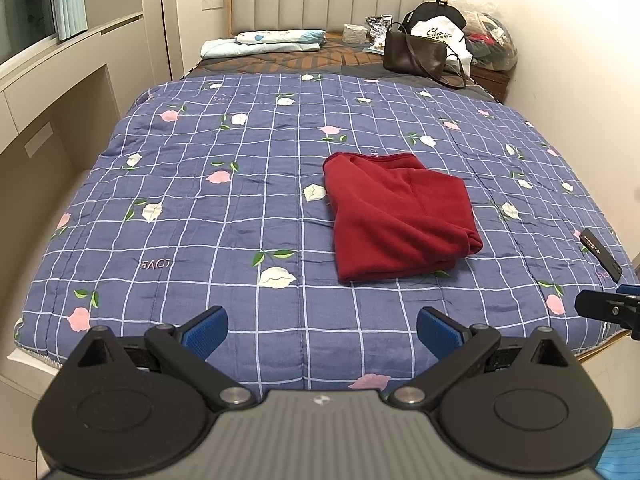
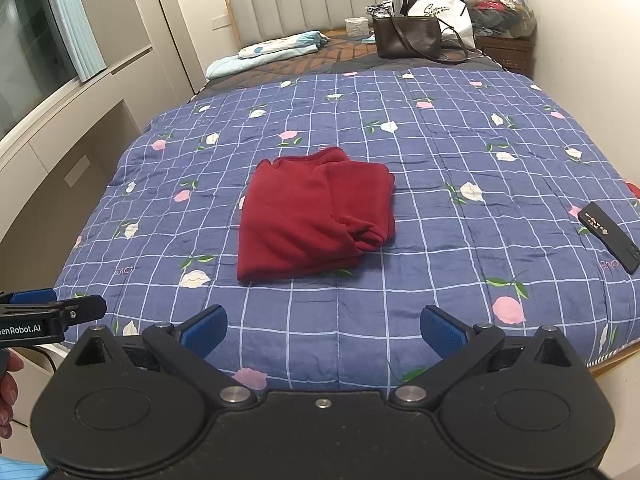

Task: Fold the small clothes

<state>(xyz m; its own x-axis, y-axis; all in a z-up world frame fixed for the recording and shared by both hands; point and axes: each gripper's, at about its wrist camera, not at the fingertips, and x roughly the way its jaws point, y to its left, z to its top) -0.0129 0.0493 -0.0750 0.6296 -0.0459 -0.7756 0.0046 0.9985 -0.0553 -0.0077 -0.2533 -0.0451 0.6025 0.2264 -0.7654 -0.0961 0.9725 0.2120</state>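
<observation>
Red garment [image 1: 400, 216] is seen lying on the blue checked quilt [image 1: 200, 208], roughly mid-bed, already gathered into a compact, near-square packet with a rolled bulge at its near right corner. It is set well apart from both tools, ahead of them toward the headboard [image 1: 320, 4].

From the left gripper [image 1: 322, 330] the garment is placed ahead and to the right; from the right gripper [image 2: 324, 330] it is placed ahead and slightly to the left. The packet is thus judged to sit between the two lines of reach, a little nearer the right tool. Its longer side is judged to run away from the tools, tilted slightly.

Both pairs of tongs are held released, jaws spread wide, blue pads bare. Nothing is grasped or touched by either; both hover over the near edge of the bed.

A black phone [image 2: 610, 238] is noted on the quilt far right, clear of the garment. A brown handbag [image 2: 408, 38] is noted by the headboard.

Folding is judged close to complete.
</observation>
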